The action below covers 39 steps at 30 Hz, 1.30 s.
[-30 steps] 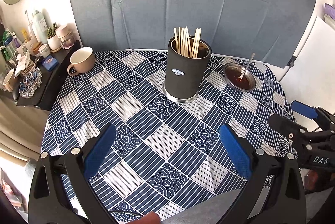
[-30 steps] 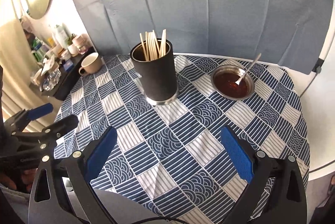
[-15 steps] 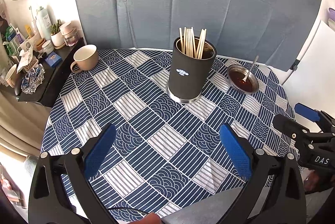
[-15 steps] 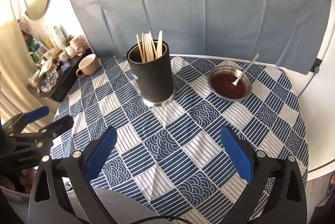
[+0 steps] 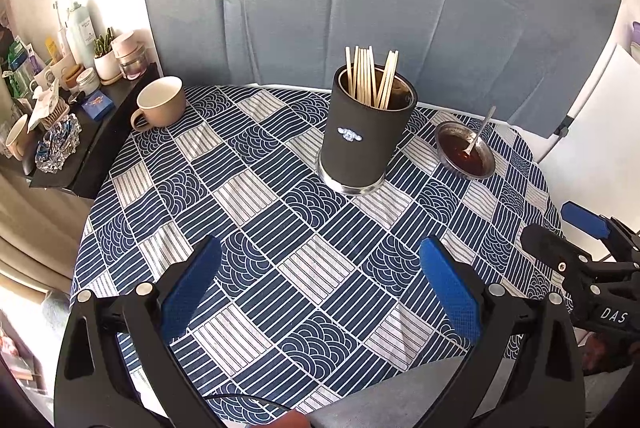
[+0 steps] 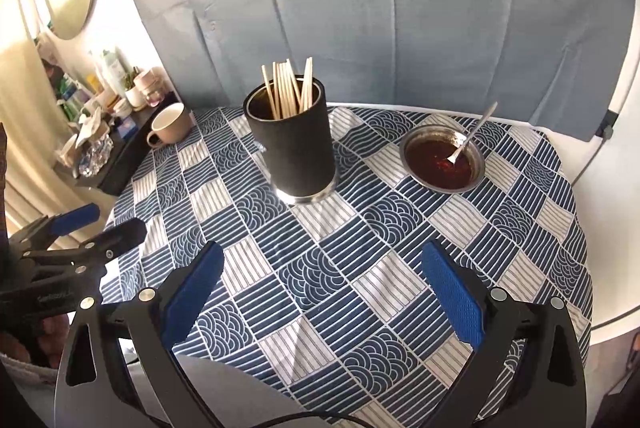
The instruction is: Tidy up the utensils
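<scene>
Both claws released and empty, left gripper (image 5: 320,280) and right gripper (image 6: 322,282) hovering at 6 o'clock, likely lining up on the spoon (image 6: 472,133) propped in the sauce bowl (image 6: 442,157) at 2 o'clock, bound presumably for the chopstick holder (image 6: 294,143) at 12.

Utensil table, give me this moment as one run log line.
left gripper: open, empty | right gripper: open, empty | chopsticks: upright in black holder | spoon: in sauce dish
</scene>
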Tool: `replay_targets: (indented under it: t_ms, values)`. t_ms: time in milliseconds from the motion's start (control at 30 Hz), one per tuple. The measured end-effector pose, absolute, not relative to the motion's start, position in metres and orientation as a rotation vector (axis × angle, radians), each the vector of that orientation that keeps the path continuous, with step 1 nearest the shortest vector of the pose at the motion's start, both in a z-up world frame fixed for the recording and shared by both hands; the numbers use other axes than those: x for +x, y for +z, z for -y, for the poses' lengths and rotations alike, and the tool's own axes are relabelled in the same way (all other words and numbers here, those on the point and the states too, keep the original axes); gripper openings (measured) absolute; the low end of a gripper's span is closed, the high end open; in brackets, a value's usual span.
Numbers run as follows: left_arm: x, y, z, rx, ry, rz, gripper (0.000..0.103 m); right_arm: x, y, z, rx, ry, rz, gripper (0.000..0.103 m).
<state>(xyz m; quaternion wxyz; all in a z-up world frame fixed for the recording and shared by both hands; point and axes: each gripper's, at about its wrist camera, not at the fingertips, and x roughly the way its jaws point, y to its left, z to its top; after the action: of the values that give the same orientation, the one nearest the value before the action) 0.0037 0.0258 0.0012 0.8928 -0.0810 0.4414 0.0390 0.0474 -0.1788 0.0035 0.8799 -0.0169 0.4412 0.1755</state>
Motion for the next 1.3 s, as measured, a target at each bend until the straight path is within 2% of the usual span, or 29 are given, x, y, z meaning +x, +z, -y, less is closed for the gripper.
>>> replay_targets:
  t_ms: [1300]
  values:
    - [0.0088, -0.0023, -0.0262, -0.149, 0.082, -0.934, 0.097, 0.0528, -0.0011, 0.1721, -0.05, 0.354, -0.923, 0.095]
